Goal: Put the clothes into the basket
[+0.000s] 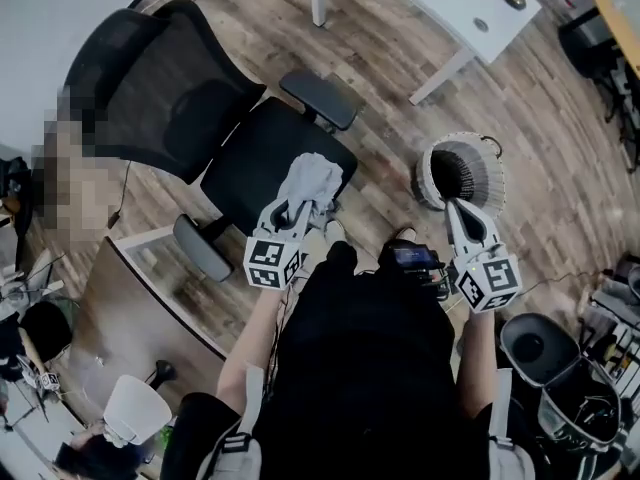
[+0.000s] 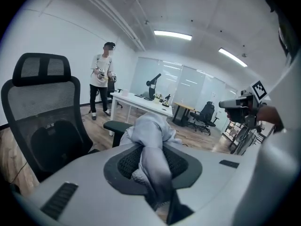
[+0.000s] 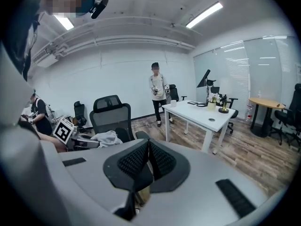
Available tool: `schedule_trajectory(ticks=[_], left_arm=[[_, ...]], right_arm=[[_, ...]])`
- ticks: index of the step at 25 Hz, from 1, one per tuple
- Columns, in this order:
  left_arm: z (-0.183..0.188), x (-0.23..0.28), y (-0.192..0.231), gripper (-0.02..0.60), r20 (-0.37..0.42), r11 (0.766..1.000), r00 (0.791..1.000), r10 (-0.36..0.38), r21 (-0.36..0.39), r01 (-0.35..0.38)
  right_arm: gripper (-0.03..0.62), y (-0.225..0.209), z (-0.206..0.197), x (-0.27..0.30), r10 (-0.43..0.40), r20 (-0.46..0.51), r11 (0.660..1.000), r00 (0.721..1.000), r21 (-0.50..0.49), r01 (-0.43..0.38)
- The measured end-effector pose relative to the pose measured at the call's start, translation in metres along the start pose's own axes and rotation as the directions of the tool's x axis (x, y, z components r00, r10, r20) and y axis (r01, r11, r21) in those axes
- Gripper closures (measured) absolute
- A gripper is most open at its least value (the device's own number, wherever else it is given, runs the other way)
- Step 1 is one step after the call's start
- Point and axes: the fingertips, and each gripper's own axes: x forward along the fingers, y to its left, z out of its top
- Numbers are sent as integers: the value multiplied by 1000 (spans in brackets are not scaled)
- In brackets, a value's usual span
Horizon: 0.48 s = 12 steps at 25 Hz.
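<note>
Pale grey cloth point(image 1: 310, 180), black mesh chair point(image 1: 200, 98), white ribbed basket point(image 1: 492, 168), brown wood-grain floor point(image 1: 380, 48).

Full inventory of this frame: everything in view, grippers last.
cloth: one, grey, clamped in the left gripper, by the chair seat
chair: one, black, ahead left
basket: one, pale, on the floor ahead right
table: one, white, far side
desk: one, brown, lower left
bystander: one, white top, standing beyond the table
left gripper: grey, shut on the cloth
right gripper: grey, jaws together, empty, near the basket
</note>
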Motion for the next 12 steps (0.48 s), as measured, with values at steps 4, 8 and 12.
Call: schedule_trajectory(ticks=[4,8,12], left_arm=[[8,14,-23,486,-20,999,998,-52,12,52],[23,37,-58,486,-31,994,996,-90,64,91],[39,67,-83,486,-30,989,994,-102,108,104]], right_arm=[[577,-25,-3,-15,-61,21,998,998,26,61],[577,-68,-6,-39,-115,37,992,993,48,114],[577,-117,-17,-63,-186,41,980,982,84,182]])
